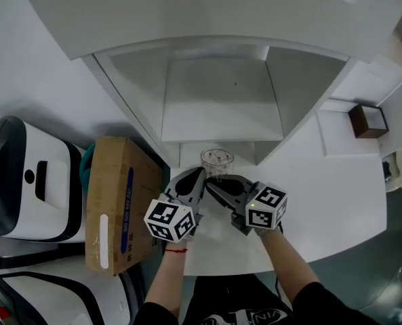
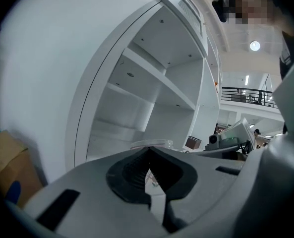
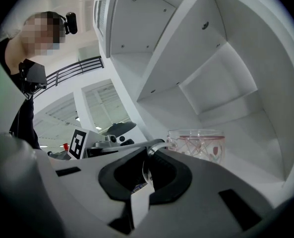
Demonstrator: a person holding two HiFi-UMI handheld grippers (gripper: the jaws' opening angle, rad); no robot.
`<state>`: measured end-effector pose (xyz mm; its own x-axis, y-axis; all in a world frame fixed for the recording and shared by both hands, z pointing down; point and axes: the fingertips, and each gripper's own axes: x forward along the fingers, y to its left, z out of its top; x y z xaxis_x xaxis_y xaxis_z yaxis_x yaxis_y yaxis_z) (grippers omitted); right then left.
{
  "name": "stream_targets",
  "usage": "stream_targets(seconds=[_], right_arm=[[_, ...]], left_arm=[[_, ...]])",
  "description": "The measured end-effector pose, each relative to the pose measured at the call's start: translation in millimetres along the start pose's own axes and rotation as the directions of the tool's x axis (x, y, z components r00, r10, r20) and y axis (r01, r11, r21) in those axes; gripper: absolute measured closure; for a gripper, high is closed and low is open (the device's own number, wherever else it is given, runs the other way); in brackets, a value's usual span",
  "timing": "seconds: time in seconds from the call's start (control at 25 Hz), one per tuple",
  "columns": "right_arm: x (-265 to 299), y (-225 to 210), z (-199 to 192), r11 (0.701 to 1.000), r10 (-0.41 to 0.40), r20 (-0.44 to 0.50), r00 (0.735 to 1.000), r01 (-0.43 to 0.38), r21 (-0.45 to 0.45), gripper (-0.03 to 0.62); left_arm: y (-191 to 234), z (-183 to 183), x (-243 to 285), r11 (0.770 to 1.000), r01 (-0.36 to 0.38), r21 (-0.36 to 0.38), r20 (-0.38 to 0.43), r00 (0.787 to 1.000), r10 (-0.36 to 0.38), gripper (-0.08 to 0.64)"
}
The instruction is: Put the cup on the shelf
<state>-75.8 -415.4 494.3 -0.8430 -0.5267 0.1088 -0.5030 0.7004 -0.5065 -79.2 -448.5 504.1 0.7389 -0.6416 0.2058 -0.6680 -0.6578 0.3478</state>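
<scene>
The glass cup [image 1: 217, 160] stands on the white table [image 1: 336, 202] just in front of the shelf's [image 1: 221, 103] lowest bay. My right gripper [image 3: 147, 151] is pinched tight on what looks like its handle [image 3: 157, 144]. My left gripper [image 2: 147, 150] is closed on nothing. I should lift level, clear the shelf's front edge, and set it well inside.

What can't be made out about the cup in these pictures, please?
Cup handle: head view, lost between the tips of the left gripper and right gripper.
Cup below its rim: left gripper view, behind that gripper's body.
Cup's lower half: right gripper view, behind that gripper's body.
Cup's pattern: head view, too small.
</scene>
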Motion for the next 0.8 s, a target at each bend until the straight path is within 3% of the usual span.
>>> stream_targets(seconds=[0.8], right_arm=[[28,-51,9,0.989,0.018,0.016,1.000,-0.015,-0.150,0.578]], left_arm=[[44,0,43,0.998,-0.067,-0.014,0.030,0.997,0.067,0.554]])
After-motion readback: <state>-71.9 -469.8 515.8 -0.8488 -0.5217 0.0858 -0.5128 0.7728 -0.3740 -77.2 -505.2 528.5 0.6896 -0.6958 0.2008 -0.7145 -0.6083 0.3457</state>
